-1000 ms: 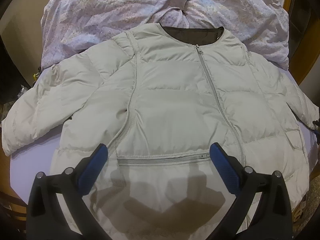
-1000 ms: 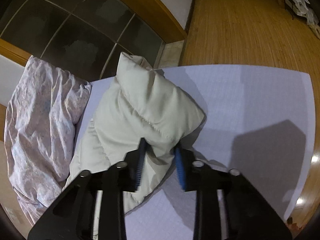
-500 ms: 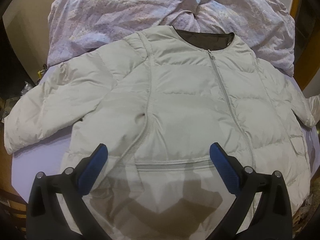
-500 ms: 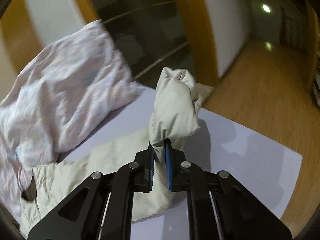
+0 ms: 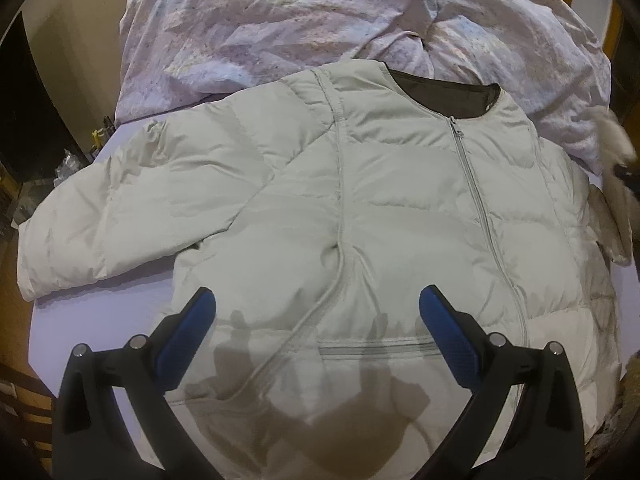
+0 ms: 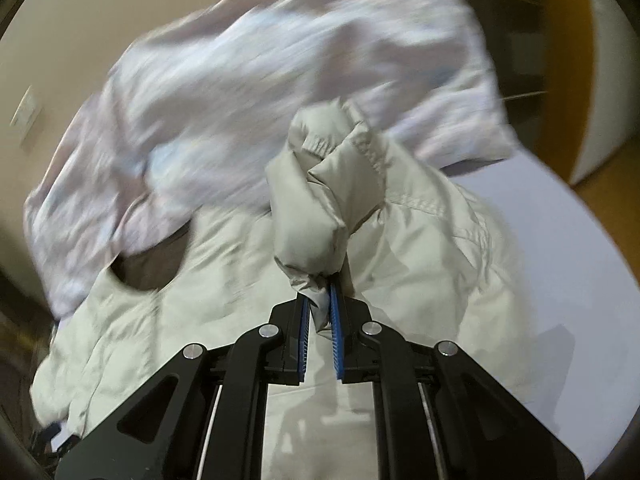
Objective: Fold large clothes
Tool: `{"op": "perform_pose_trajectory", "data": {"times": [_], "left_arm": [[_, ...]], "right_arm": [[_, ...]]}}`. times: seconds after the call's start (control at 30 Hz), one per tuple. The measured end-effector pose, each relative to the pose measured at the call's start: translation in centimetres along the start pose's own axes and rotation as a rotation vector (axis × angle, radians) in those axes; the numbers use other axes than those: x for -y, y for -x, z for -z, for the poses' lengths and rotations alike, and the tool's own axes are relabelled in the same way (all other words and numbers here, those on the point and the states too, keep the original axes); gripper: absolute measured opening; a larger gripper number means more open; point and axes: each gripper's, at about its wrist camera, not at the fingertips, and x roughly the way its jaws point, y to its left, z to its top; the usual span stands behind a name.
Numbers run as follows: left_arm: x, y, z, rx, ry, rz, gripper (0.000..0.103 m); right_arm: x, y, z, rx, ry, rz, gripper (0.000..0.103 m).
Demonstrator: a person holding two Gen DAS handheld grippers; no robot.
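Jacket (image 5: 360,208) lies flat, zip up, on the lilac surface (image 5: 100,304), collar toward frame top, w/ a crumpled sheet (image 5: 320,20) beyond it. Right tongs (image 6: 320,308) are clamped on the sleeve (image 6: 320,208), cuff bunched above the pads, lifted off the surface. Jacket body sits lower left of them in the right wrist view, so the fold likely goes that way, across the chest. Left tongs (image 5: 316,320) gape wide & empty over the hem, other sleeve at mid left.
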Motion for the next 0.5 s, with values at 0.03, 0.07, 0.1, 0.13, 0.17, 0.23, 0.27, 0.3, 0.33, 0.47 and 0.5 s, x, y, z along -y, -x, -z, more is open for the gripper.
{"op": "perform_pose_trajectory", "data": {"times": [0.03, 0.07, 0.1, 0.13, 0.17, 0.23, 0.27, 0.3, 0.33, 0.47, 0.5], "left_arm": [[-0.3, 0.1, 0.0, 0.005, 0.002, 0.0, 0.101], [-0.5, 0.3, 0.0, 0.011, 0.003, -0.006, 0.101], [-0.9, 0.5, -0.1, 0.02, 0.01, -0.021, 0.101], [-1.3, 0.6, -0.1, 0.027, 0.016, -0.034, 0.101], [-1.6, 0.7, -0.1, 0.031, 0.022, -0.045, 0.101], [-2.6, 0.9, -0.3, 0.038, 0.046, -0.078, 0.101], [-3.3, 1.0, -0.4, 0.041, 0.059, -0.094, 0.101], [-3.8, 1.0, -0.5, 0.046, 0.068, -0.104, 0.101], [-4.3, 1.1, -0.5, 0.05, 0.077, -0.114, 0.101], [-6.4, 1.1, -0.5, 0.048, 0.109, -0.122, 0.101], [-7.1, 1.1, -0.5, 0.046, 0.121, -0.117, 0.101]], "right_arm": [[-1.3, -0.7, 0.3, -0.023, 0.019, -0.022, 0.01], [-2.8, -1.6, 0.7, -0.05, 0.039, -0.055, 0.01], [-4.3, -2.3, 1.1, -0.08, 0.057, -0.088, 0.01], [-5.4, -2.9, 1.5, -0.1, 0.071, -0.11, 0.01], [-7.1, -3.6, 2.1, -0.126, 0.093, -0.137, 0.01], [-9.9, -4.6, 3.1, -0.165, 0.134, -0.166, 0.01], [-11.5, -5.2, 3.7, -0.182, 0.157, -0.173, 0.01], [-12.4, -5.5, 4.1, -0.19, 0.171, -0.178, 0.01], [-13.7, -6.0, 4.7, -0.203, 0.185, -0.185, 0.01], [-17.2, -7.8, 6.2, -0.252, 0.213, -0.218, 0.01], [-18.0, -8.3, 6.6, -0.263, 0.223, -0.222, 0.01]]}}
